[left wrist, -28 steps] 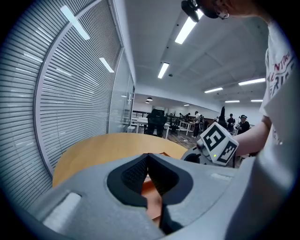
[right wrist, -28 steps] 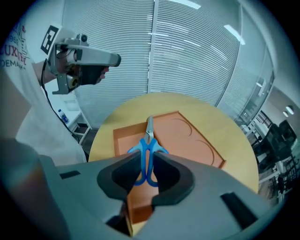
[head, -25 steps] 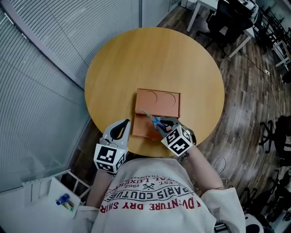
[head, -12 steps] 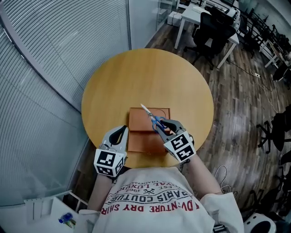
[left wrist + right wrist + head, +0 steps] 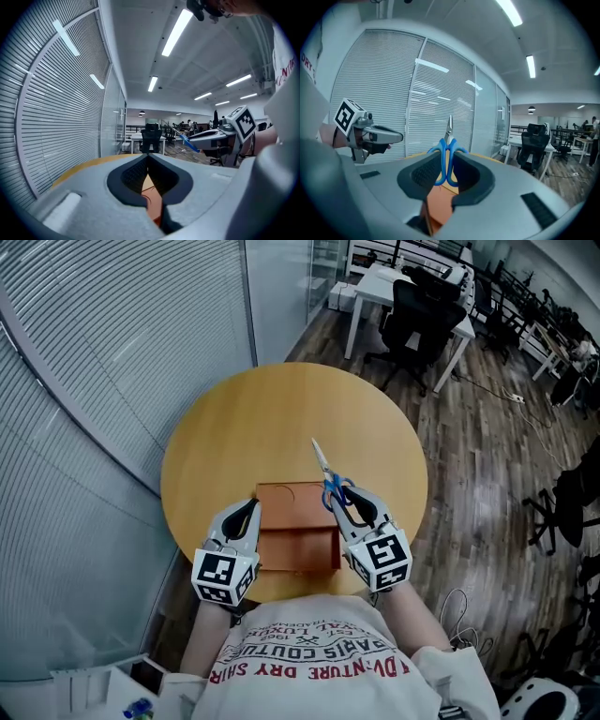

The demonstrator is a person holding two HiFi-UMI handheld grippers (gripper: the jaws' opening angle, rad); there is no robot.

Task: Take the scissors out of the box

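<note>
Right hand-held gripper (image 5: 446, 172) was clamped on the blue handle loops of the scissors (image 5: 332, 489), held aloft, clear of the box (image 5: 295, 542); left hand-held gripper (image 5: 246, 515) was closed, empty. Scissors were judged light, rigid, slick-bladed: the handles gave the safest hold

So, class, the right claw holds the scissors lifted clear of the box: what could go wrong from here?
1. The right claw pinches the scissors only at the blue handles, with the blades sticking out free. They could pivot or slip and fall onto the box or table.
2. The left claw hangs close beside it, so a careless swing could knock the two together.
</note>
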